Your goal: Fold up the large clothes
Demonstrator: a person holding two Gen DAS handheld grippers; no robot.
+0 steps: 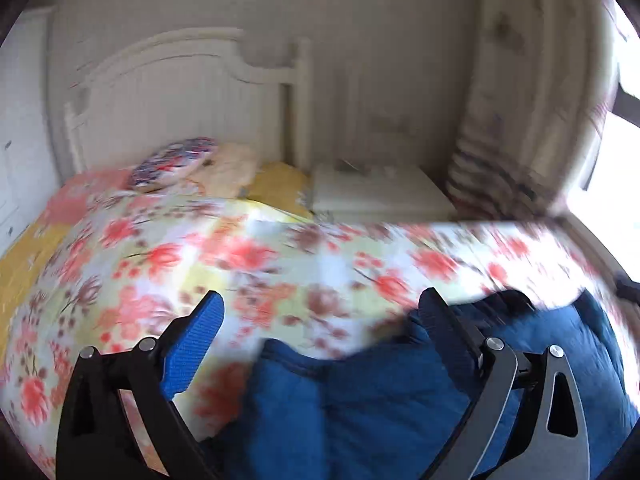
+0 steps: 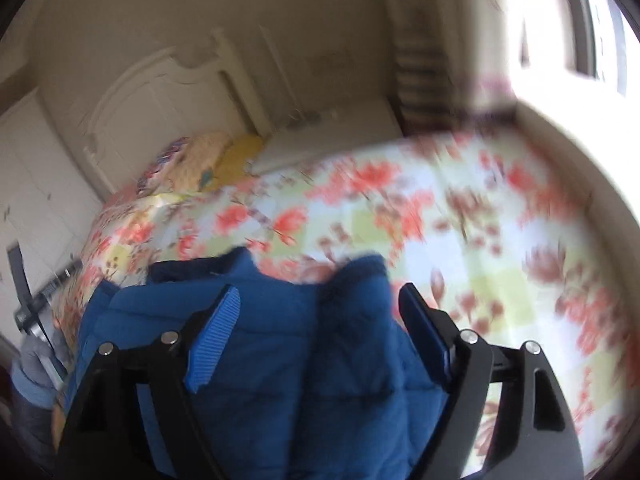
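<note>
Jaws: left gripper (image 1: 320,322) and right gripper (image 2: 320,312) both wide, gripping nothing.
Risk: puffy blue jacket (image 2: 280,360) may spring unfolded on the bed (image 2: 460,220).

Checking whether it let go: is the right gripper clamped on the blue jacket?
No: the right gripper stands open, its pads apart over the blue jacket without pressing it.

Bed (image 1: 24,248) under floral quilt (image 1: 280,256), blue padded jacket (image 2: 280,360) atop.
</note>
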